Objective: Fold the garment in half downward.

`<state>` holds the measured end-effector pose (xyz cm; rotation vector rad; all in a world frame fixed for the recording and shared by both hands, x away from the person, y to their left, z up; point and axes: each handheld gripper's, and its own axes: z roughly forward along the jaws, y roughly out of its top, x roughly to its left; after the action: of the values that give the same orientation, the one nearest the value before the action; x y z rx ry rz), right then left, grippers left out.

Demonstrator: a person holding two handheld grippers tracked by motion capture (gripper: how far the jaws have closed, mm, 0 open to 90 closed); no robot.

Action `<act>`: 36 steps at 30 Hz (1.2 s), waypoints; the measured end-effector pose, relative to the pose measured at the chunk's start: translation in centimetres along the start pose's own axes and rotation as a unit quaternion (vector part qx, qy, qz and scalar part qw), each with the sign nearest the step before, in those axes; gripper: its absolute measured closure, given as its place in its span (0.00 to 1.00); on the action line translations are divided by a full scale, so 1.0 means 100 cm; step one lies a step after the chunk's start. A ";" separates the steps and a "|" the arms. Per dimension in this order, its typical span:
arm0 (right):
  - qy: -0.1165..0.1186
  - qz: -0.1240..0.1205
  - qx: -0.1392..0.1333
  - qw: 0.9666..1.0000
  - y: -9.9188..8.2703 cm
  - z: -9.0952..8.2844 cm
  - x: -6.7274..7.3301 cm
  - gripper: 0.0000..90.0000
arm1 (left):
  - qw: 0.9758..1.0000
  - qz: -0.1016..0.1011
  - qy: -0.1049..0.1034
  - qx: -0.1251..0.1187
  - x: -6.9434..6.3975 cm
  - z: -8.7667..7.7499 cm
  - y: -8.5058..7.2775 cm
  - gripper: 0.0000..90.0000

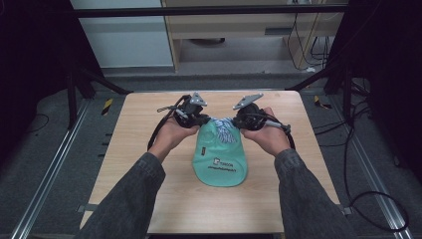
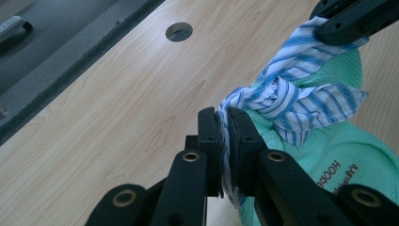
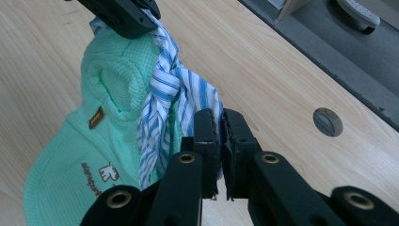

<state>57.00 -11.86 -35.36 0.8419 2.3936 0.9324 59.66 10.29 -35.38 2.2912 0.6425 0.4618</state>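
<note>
A striped cloth (image 1: pixel 226 130), knotted over a green bag (image 1: pixel 220 159), stretches sideways between left tongs (image 1: pixel 203 119) and right tongs (image 1: pixel 236 119); each is clamped on one end.

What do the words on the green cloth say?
Dark print on the green cloth, next to a small white picture: too blurred to read whole. In the left gripper view it looks like "HOOPB...", cut off.
Small brown tag on the green cloth: too small to read.
</note>
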 end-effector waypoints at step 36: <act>-0.014 -0.008 0.023 1.000 0.000 0.028 -0.003 0.95 | 1.000 -0.003 0.009 0.019 0.010 0.024 -0.001 0.94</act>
<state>58.82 -10.80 -37.23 0.8456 2.4032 0.8577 61.65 9.68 -36.97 2.3234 0.6723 0.4728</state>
